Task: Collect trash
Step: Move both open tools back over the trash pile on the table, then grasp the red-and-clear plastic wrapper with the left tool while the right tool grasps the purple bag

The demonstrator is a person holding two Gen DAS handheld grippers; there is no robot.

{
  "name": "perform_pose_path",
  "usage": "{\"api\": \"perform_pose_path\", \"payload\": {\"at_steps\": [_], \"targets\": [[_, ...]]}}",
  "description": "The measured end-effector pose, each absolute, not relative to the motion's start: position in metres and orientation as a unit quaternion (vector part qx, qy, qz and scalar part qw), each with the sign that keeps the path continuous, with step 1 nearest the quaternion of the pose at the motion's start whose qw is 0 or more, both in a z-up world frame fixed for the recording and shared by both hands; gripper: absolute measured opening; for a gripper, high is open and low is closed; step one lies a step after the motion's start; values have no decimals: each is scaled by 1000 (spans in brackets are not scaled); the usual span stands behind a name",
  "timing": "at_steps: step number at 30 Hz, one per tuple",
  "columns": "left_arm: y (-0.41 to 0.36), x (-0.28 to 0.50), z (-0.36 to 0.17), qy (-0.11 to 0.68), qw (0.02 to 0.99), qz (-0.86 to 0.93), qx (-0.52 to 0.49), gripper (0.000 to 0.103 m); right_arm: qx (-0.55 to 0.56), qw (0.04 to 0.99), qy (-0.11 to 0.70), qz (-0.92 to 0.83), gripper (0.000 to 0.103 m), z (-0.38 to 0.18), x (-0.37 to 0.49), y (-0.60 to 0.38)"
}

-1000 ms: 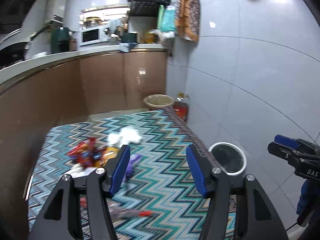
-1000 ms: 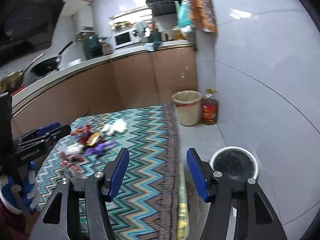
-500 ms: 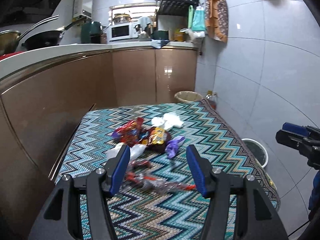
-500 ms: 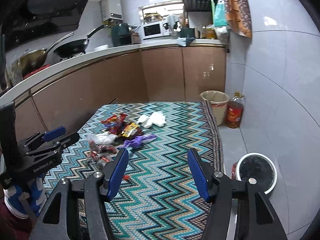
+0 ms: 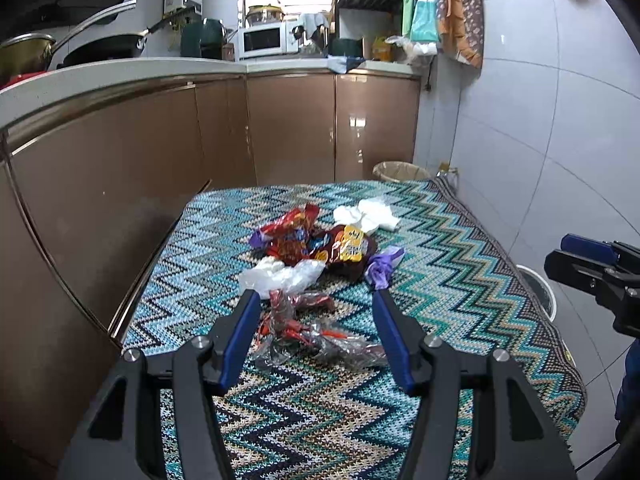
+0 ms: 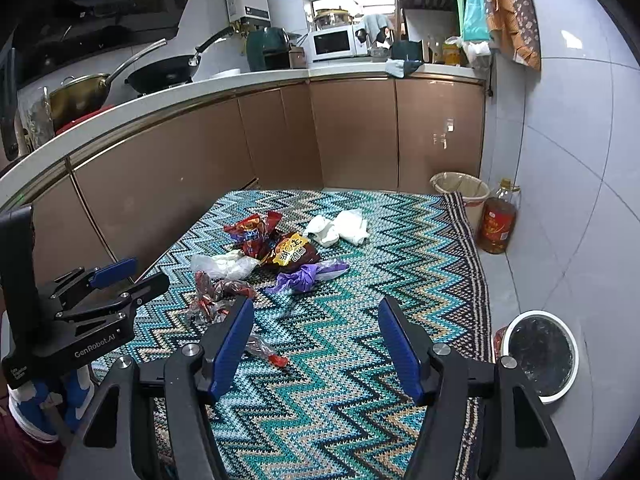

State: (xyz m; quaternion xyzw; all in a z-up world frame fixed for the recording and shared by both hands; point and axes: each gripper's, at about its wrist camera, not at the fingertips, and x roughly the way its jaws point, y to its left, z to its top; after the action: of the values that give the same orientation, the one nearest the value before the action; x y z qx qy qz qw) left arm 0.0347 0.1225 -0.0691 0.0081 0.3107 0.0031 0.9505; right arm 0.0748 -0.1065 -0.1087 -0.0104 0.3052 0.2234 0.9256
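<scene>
The trash lies in a loose heap on the zigzag mat [image 5: 460, 248]: red snack wrappers [image 5: 292, 236], a brown packet [image 5: 348, 246], white tissue [image 5: 370, 214], a purple bag [image 5: 384, 264], a clear plastic bag [image 5: 286, 276] and crumpled clear film [image 5: 316, 334] nearest the camera. The left gripper [image 5: 316, 328] hangs over that film, jaws spread, holding nothing. The right gripper [image 6: 316, 336] is likewise spread and empty, off to the side of the heap. A black-lined bin [image 6: 540, 354] stands on the floor just beside the mat's edge. Judgement: the approach step is in hand; nothing is collected yet. The next move calls for lowering the left gripper onto the film and closing firmly, since thin film may slip.
</scene>
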Motion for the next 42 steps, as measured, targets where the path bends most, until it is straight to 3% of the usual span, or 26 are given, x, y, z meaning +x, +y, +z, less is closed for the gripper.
{"api": "perform_pose_path", "payload": {"at_steps": [28,42], "targets": [[125,95,-130,406,914,19,0,60,-1,898,360,253,69,-161,147,-97],[173,102,-160,453,873,-78,-163,61,-3,878,390,279,73,-193,189,-77]]}}
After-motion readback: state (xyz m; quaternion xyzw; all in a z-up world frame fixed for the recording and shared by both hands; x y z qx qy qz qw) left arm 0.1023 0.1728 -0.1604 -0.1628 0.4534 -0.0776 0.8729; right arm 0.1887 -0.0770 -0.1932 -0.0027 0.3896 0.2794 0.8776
